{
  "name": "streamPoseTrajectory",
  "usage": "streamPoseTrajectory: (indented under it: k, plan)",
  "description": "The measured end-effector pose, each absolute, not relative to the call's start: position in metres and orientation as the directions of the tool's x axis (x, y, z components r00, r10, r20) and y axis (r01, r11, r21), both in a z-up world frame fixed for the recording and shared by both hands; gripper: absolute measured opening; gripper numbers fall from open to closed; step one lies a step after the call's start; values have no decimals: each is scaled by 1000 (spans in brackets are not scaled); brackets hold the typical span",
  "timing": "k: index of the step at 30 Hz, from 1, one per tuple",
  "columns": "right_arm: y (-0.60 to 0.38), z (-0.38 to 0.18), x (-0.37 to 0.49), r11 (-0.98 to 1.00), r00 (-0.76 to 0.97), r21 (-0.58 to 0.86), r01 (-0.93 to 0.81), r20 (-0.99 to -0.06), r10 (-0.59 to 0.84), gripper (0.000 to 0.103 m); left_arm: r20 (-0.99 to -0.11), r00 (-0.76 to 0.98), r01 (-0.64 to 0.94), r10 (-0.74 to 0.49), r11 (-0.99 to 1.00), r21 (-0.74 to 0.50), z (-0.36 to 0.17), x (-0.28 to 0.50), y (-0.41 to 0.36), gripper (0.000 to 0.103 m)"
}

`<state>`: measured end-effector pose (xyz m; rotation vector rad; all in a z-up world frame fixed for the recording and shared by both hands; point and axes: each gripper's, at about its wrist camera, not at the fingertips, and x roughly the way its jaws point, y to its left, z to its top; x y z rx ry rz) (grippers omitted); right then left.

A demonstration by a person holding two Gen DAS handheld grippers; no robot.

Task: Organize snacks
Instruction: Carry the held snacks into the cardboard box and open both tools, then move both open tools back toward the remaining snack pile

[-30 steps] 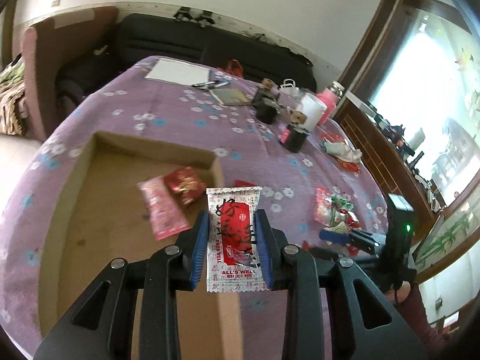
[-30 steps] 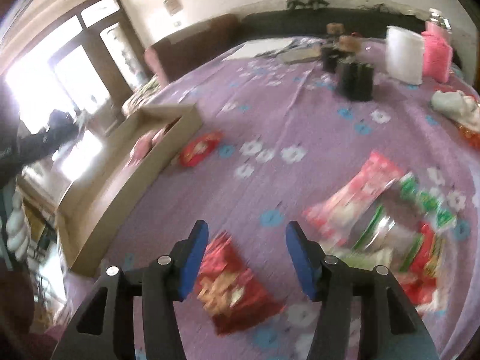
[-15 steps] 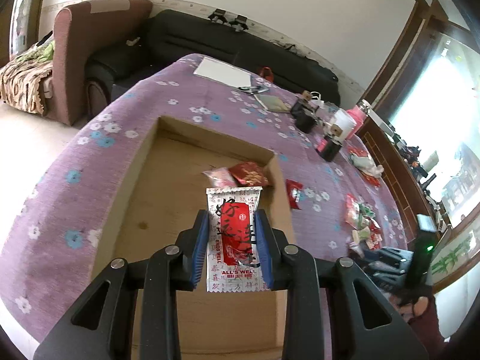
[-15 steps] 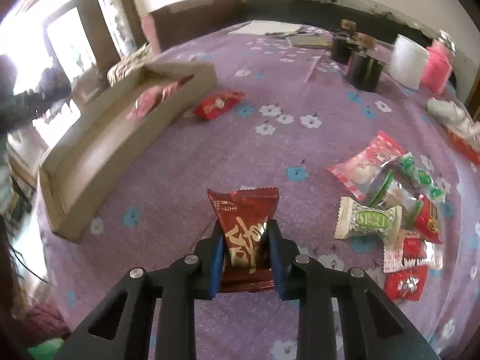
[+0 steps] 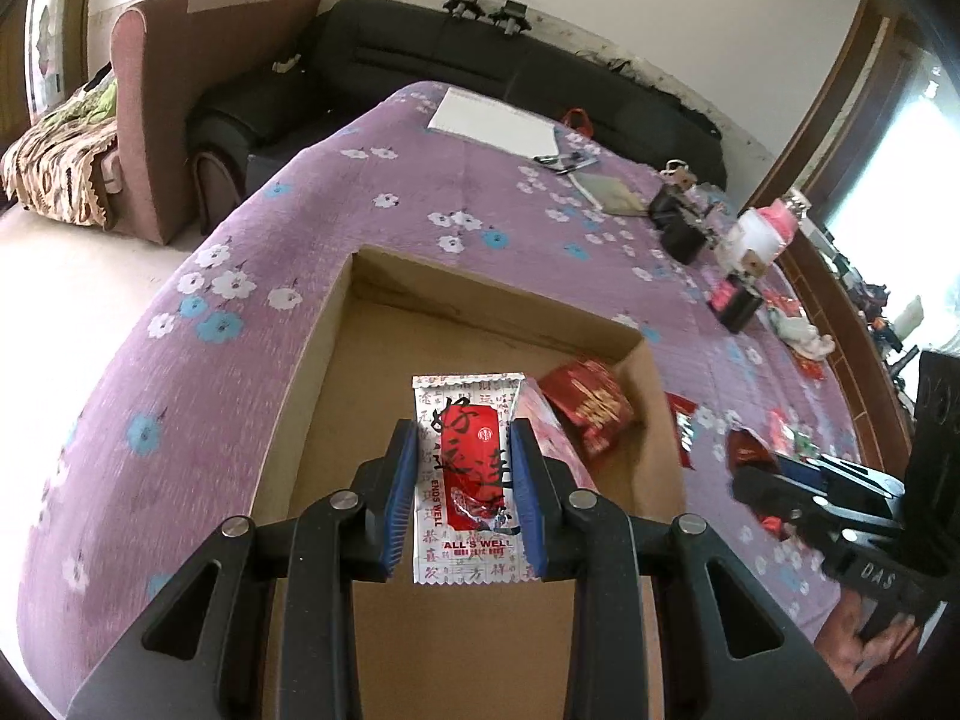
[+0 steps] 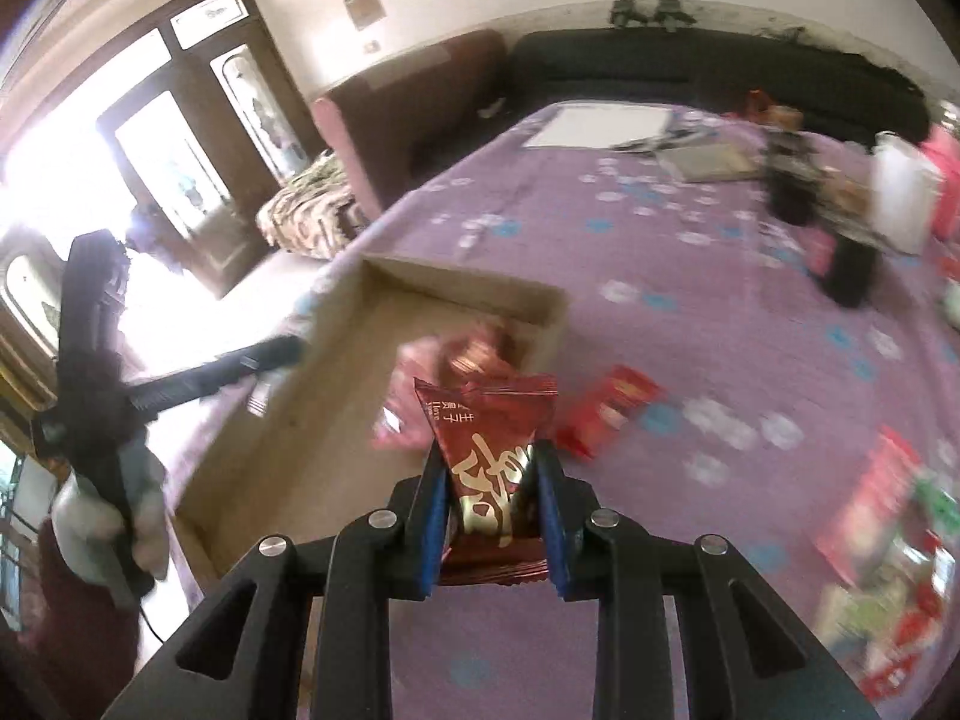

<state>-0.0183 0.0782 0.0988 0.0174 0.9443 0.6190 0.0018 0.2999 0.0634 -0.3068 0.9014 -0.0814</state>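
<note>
Right claw (image 6: 492, 519) just clenched on maroon packet (image 6: 489, 450), left claw (image 5: 465, 498) grasping white packet (image 5: 465, 474) over box (image 5: 312, 360)

Right gripper (image 6: 491, 516): jaws closed from open onto the brown packet (image 6: 489, 450), lifted it off the counter (image 6: 690, 360), carried toward the box (image 6: 456, 294). Left gripper (image 5: 463, 495): shifted with the white packet (image 5: 467, 474) from the box edge to over its floor.

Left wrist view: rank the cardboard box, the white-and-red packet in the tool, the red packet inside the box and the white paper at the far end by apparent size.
1. Cardboard box, clearly largest.
2. White-and-red packet, though it is nearest the camera.
3. White paper and red packet look about alike; the paper lies much farther off, so I won't rank them.
</note>
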Motion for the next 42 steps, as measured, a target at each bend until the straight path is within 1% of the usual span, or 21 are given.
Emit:
streamPoseTrajectory:
  k: [8,12,13,14,16,17,19,23,24,26,27,29,30,32,36,40,42]
  plan:
    - [148,78,33,821,383,326,-469,-763,521,27,-799,578,-117,-166,952,-282,42,28,309,28]
    - [169,68,47,822,371,320,-471,-773,514,27,-809,565,-145,-159,947,-288,36,33,316,30]
    - [173,66,49,823,370,318,-471,-775,512,28,-810,565,-154,-154,945,-288,36,34,318,32]
    - [177,64,52,825,373,314,-470,-776,508,30,-811,564,-160,-153,944,-290,36,35,319,32]
    - [180,63,54,831,385,305,-466,-775,501,31,-815,558,-168,-160,939,-299,36,34,322,34]
    - [182,62,55,831,387,304,-466,-775,500,32,-818,553,-174,-161,937,-302,36,34,323,38]
    - [180,66,54,826,392,306,-473,-767,508,36,-812,558,-175,-168,934,-313,39,30,326,42]
    - [163,86,47,822,434,322,-470,-726,533,44,-795,585,-188,-160,927,-325,50,17,330,43]
    - [155,91,45,825,450,324,-463,-716,534,45,-786,597,-190,-161,924,-333,55,9,331,43]
    - [130,102,42,844,493,317,-433,-700,516,50,-775,612,-193,-156,921,-339,62,-1,331,43]
    - [119,104,42,857,514,311,-412,-697,500,50,-768,621,-192,-159,918,-346,66,-9,330,44]
    - [92,104,43,888,548,289,-357,-705,449,50,-755,634,-193,-168,911,-365,72,-24,329,55]
    - [82,100,44,902,555,275,-333,-716,424,50,-746,644,-193,-171,907,-375,75,-32,327,56]
    - [62,87,46,928,554,249,-276,-748,365,52,-729,660,-179,-180,905,-386,80,-46,320,56]
    - [48,61,50,938,510,259,-231,-788,344,50,-716,671,-152,-193,909,-388,87,-62,304,56]
    - [55,39,55,946,476,247,-211,-819,320,49,-704,679,-125,-206,913,-388,93,-73,290,56]
    - [64,32,55,952,475,216,-217,-829,297,39,-701,681,-118,-212,913,-390,95,-76,285,56]
